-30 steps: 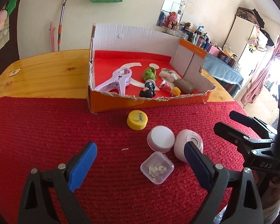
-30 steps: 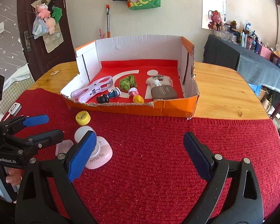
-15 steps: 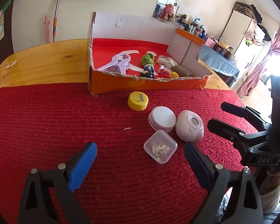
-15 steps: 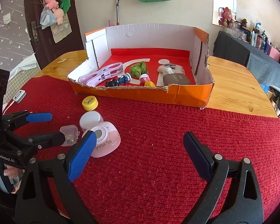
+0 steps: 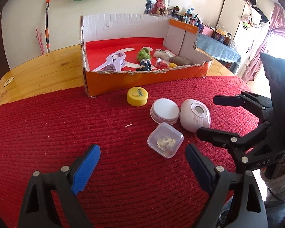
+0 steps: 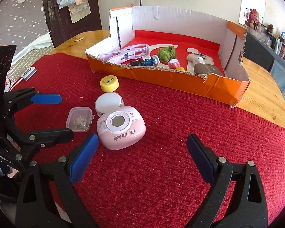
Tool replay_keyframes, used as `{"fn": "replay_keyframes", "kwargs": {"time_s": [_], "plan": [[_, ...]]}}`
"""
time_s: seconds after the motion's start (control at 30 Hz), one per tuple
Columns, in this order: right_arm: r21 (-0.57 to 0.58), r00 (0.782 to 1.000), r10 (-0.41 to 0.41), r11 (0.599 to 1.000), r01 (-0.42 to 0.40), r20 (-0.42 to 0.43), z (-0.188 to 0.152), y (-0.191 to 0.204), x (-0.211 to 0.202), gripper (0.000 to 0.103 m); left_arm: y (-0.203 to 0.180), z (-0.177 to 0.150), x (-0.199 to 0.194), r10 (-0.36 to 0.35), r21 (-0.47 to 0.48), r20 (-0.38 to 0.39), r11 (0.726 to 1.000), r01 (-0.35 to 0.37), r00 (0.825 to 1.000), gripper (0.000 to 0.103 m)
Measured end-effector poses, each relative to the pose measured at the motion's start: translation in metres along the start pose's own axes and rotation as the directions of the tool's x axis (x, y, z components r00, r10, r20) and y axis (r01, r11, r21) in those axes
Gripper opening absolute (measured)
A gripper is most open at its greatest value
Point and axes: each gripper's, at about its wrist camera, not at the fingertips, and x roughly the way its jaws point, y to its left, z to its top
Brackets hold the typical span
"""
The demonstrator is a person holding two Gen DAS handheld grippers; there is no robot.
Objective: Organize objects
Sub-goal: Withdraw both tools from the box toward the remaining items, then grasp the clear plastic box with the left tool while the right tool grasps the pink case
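Observation:
A pink "My Melody" case (image 6: 121, 130) (image 5: 195, 115), a white round tin (image 6: 109, 103) (image 5: 165, 112), a clear small box (image 6: 79, 122) (image 5: 165, 142) and a yellow cap (image 6: 109, 83) (image 5: 137, 96) lie together on the red mat (image 6: 161, 133). My left gripper (image 5: 143, 168) is open and empty, just short of the clear box. My right gripper (image 6: 142, 155) is open and empty, its left fingertip close to the pink case. Each gripper shows in the other's view, the left (image 6: 51, 115) and the right (image 5: 216, 117).
An orange cardboard box (image 6: 171, 79) (image 5: 142, 77) stands behind the loose items; it holds a lilac clip, a green toy, figurines, a white plush and a brown case. The wooden table (image 6: 264, 87) extends past the mat. A small white device (image 6: 29, 72) lies at the mat's left edge.
Both grippers have moved forward and lower toward the loose items, which now appear larger and nearer. Both stayed open; nothing on the mat moved.

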Motion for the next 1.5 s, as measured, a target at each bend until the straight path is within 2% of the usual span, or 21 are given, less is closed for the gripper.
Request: {"fn": "replay_keyframes", "kwargs": {"time_s": [0.2,0.47,0.57,0.7,0.97,1.07,1.2,1.5], "plan": [[0.002,0.999,-0.036,0.999,0.036,-0.002,0.003,-0.003,0.003,0.095,0.001,0.005,0.006,0.041,0.026,0.006,0.999,-0.042,0.999,0.09],[0.058,0.996,-0.086,0.995,0.087,-0.005,0.004,-0.031,0.0,0.095,0.013,0.017,0.015,0.101,0.047,0.013,0.994,-0.102,0.995,0.077],[0.065,0.998,-0.07,0.995,0.07,-0.001,0.004,-0.037,-0.002,0.095,0.016,0.017,0.009,0.067,0.027,0.018,0.997,-0.067,0.998,0.077],[0.015,0.999,-0.051,0.999,0.051,0.002,0.008,-0.031,-0.003,0.095,0.014,0.012,0.003,0.011,0.028,0.017,1.0,-0.012,1.0,0.076],[-0.07,0.998,-0.057,0.996,0.056,-0.017,0.021,-0.019,0.014,0.095,0.012,0.015,0.007,0.018,0.034,0.013,0.999,-0.018,1.0,0.059],[-0.053,0.998,-0.061,0.997,0.06,-0.026,0.024,-0.018,0.018,0.095,0.012,0.017,0.009,0.009,0.026,0.014,1.0,-0.01,1.0,0.054],[-0.003,0.998,-0.052,0.999,0.052,-0.028,0.025,-0.017,0.02,0.094,0.008,0.018,0.011,0.012,0.029,0.018,0.999,-0.012,1.0,0.054],[0.104,0.991,-0.135,0.985,0.137,-0.024,0.018,-0.038,0.01,0.093,0.008,0.017,0.012,0.031,0.022,0.025,0.999,-0.031,0.999,0.051]]}}
